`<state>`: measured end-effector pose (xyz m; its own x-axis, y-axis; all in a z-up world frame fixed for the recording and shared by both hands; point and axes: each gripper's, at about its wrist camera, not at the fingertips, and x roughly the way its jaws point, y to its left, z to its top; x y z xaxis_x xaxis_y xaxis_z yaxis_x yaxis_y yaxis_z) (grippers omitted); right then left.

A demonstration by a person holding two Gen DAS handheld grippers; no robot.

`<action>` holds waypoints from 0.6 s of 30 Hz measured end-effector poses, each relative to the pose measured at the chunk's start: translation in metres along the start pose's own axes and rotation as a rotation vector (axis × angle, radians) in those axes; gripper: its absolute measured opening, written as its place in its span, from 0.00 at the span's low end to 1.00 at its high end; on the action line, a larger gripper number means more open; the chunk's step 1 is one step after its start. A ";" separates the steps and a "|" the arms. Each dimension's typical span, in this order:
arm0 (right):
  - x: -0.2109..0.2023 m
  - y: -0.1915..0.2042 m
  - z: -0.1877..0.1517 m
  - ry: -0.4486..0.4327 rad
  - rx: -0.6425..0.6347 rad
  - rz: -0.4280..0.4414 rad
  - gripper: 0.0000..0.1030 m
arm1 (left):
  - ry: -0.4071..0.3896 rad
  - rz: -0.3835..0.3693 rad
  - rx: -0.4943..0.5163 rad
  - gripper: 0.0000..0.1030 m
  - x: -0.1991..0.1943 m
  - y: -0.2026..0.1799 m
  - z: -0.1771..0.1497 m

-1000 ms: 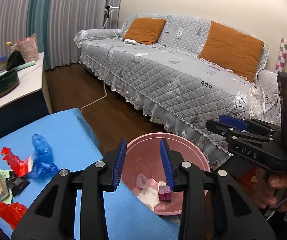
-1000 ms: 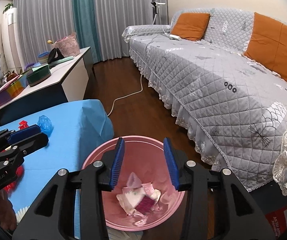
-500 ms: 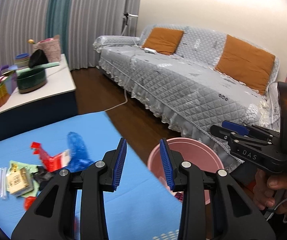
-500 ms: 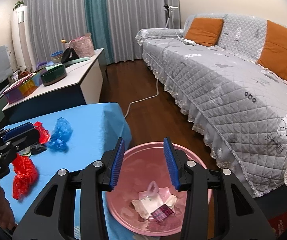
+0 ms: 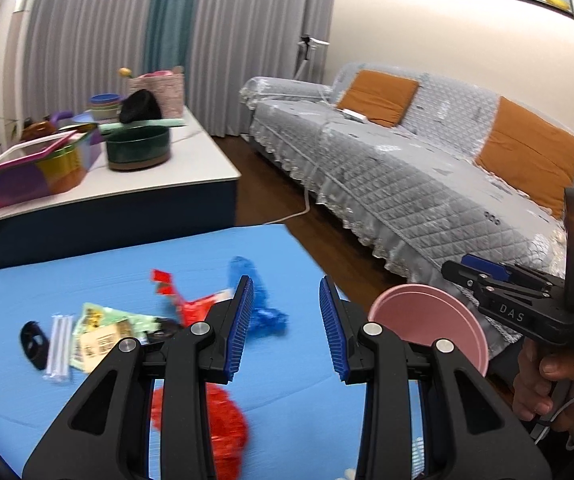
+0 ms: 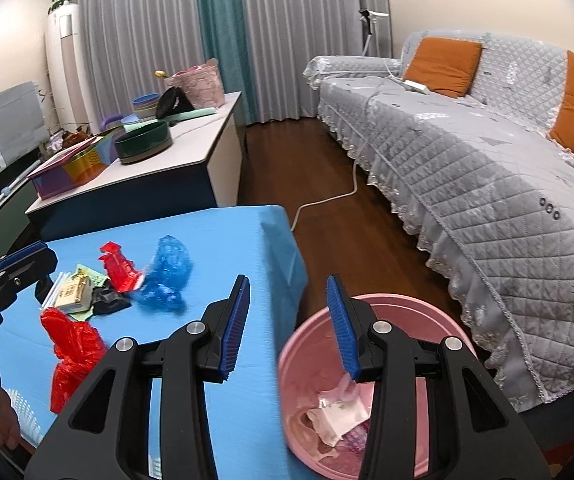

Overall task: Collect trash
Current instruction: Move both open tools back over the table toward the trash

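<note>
Trash lies on the blue table [image 5: 135, 268]: a crumpled blue plastic bag [image 5: 263, 308], a red wrapper [image 5: 191, 300], a crumpled red bag [image 5: 219, 420], a green and yellow packet [image 5: 99, 332], a black scrap [image 5: 33, 344] and white straws [image 5: 59, 344]. My left gripper [image 5: 287, 324] hovers above the table, open and empty, with the blue bag just past its left pad. The pink bin [image 6: 407, 304] stands off the table's right edge with wrappers inside. My right gripper [image 6: 287, 328] is open and empty over the gap between table and bin. In the right wrist view the blue bag [image 6: 167, 276] and red bag [image 6: 73, 344] lie to its left.
A low white cabinet [image 6: 191, 152] with bowls and boxes stands behind the table. A grey quilted sofa [image 6: 467, 168] with orange cushions fills the right side. A white cable [image 6: 327, 200] runs across the wooden floor. A hand [image 5: 547, 384] grips the right tool.
Both views have swung left, away from the pink bin and toward the blue table. The trash pile now lies ahead of the left gripper. Both jaws kept the same gap.
</note>
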<state>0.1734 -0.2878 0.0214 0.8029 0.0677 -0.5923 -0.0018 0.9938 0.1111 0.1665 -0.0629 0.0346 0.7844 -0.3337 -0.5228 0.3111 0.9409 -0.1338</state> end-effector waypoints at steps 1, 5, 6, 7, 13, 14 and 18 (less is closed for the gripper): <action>0.002 0.004 0.001 0.001 -0.002 0.005 0.41 | -0.001 0.015 -0.011 0.34 -0.002 0.006 0.001; 0.010 0.020 0.002 0.007 -0.014 0.031 0.39 | -0.008 0.050 -0.050 0.34 -0.010 0.027 0.000; 0.012 0.024 0.003 0.009 -0.018 0.036 0.39 | -0.010 0.062 -0.060 0.34 -0.012 0.034 0.000; 0.015 0.028 0.003 0.012 -0.021 0.043 0.39 | -0.011 0.072 -0.066 0.34 -0.014 0.038 -0.001; 0.033 0.052 0.003 0.033 -0.050 0.082 0.38 | -0.009 0.133 -0.113 0.34 -0.020 0.067 -0.003; 0.036 0.057 0.003 0.037 -0.056 0.090 0.37 | -0.008 0.141 -0.120 0.34 -0.020 0.071 -0.003; 0.050 0.074 0.003 0.054 -0.069 0.113 0.37 | -0.006 0.184 -0.154 0.34 -0.023 0.092 -0.007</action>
<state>0.2153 -0.2110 0.0029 0.7618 0.1823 -0.6216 -0.1331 0.9832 0.1253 0.1735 0.0314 0.0286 0.8234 -0.1554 -0.5457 0.0770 0.9835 -0.1639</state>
